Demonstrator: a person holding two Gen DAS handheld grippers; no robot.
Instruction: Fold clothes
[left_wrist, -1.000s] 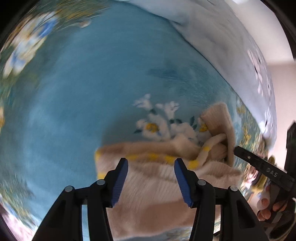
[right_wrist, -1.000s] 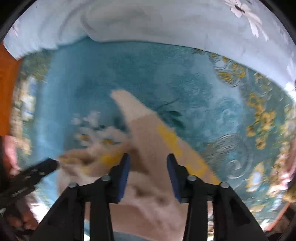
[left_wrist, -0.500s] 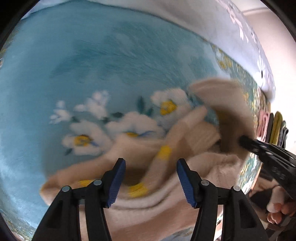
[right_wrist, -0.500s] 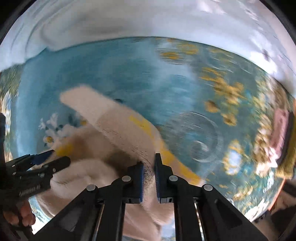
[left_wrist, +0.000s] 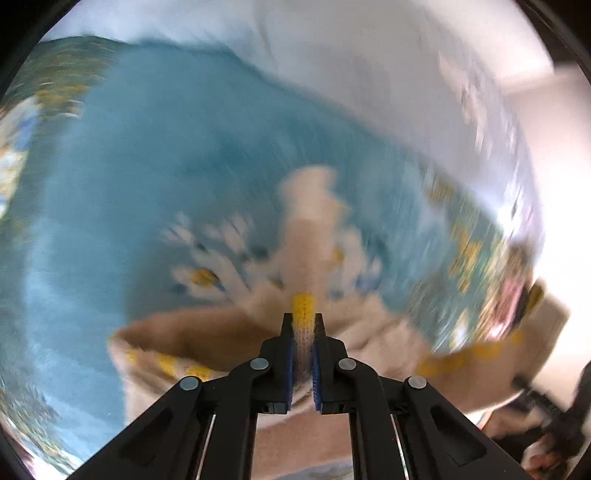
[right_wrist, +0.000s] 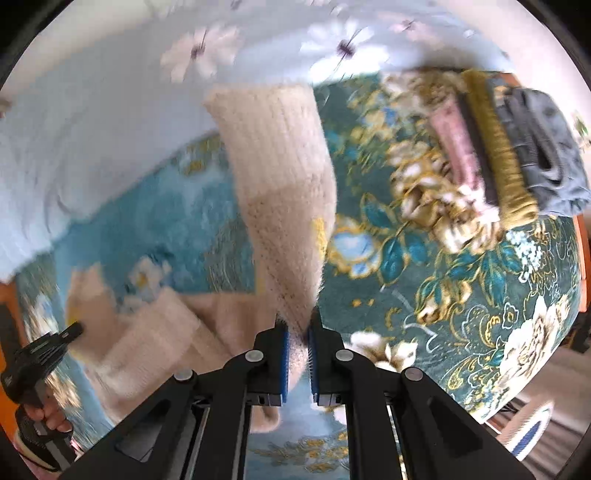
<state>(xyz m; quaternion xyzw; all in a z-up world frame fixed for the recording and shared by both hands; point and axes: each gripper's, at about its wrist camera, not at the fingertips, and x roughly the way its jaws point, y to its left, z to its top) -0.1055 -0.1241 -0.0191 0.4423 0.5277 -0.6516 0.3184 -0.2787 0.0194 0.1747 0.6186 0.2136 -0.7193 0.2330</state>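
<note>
The left gripper (left_wrist: 303, 341) is pinched tight on a yellow bit of the cream sweater (left_wrist: 306, 236). The right gripper (right_wrist: 296, 341) is pinched tight on a sleeve of the sweater (right_wrist: 280, 177), and the sleeve hangs up off the blue flowery blanket (right_wrist: 443, 277). The rest of the sweater lies bunched on the blanket, between the two grippers. It looks soft, fluffy and floppy, so it will sag and stretch when pulled. Edges and cuffs look like the best spots to hold. A stack of folded clothes (right_wrist: 509, 147) sits on the blanket, well apart from the sweater.
</note>
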